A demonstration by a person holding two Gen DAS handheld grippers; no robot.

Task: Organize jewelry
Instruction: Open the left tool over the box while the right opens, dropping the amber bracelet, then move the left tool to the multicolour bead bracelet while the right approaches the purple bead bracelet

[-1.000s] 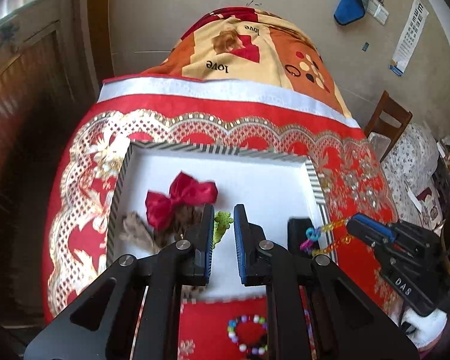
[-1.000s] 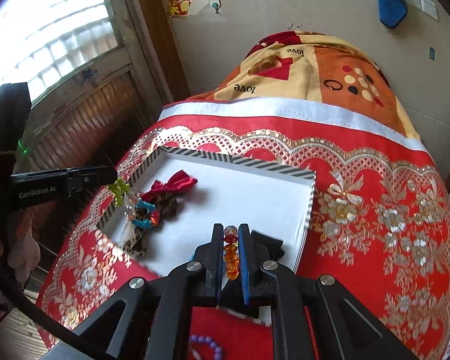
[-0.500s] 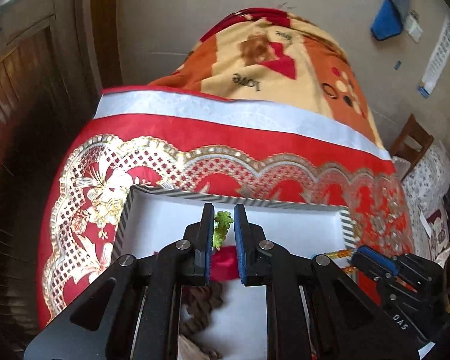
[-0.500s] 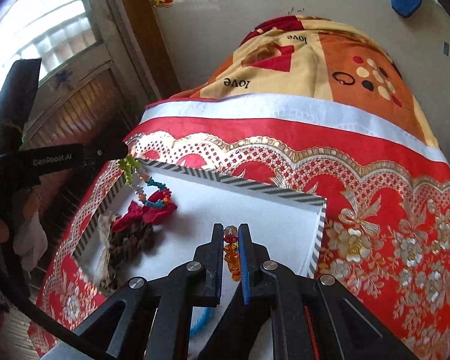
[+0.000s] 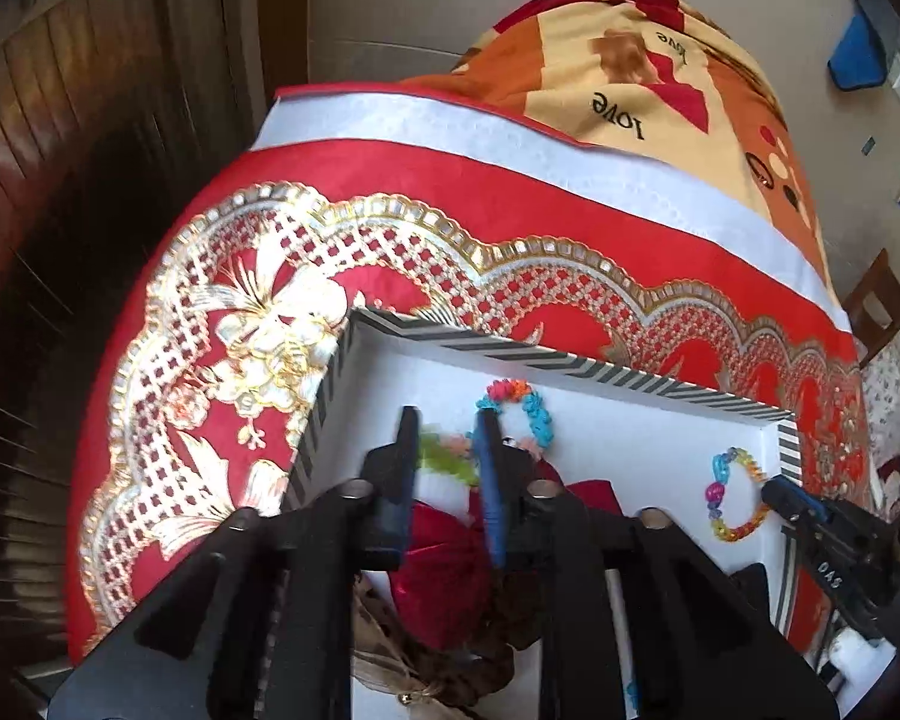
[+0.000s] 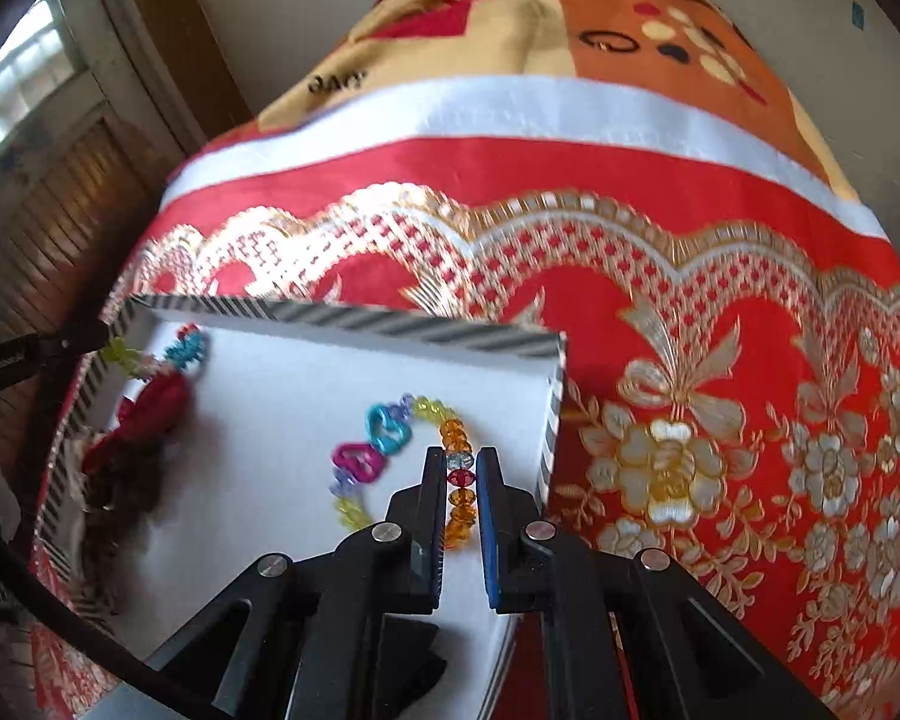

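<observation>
Two hand-held grippers over a white tray with a black-and-white striped rim, set on a red and gold embroidered cloth.

Left gripper: the jaws have just been opening and now stand apart. The green, orange and blue bracelet lies on the tray floor near the far rim; its green end sits in the gap between the fingers, blurred, and whether a pad touches it cannot be told. Its loop runs from the gap up and to the right, toward the far rim.

Right gripper: the jaws are clamped on the amber, clear and red beads of a bead-and-heart bracelet. Its loop lies on the tray floor near the right rim, long axis running from the fingertips away to the left, with the turquoise and pink hearts on the far side of the loop.

The left wrist view alone shows the left jaws' gap, the brown leopard-print piece beneath the red bow, and the right gripper's tip at the second bracelet. The right wrist view alone shows the beads pinched between the pads, the tray's whole right wall, and the left gripper's tip at the far left corner above the bow.
</observation>
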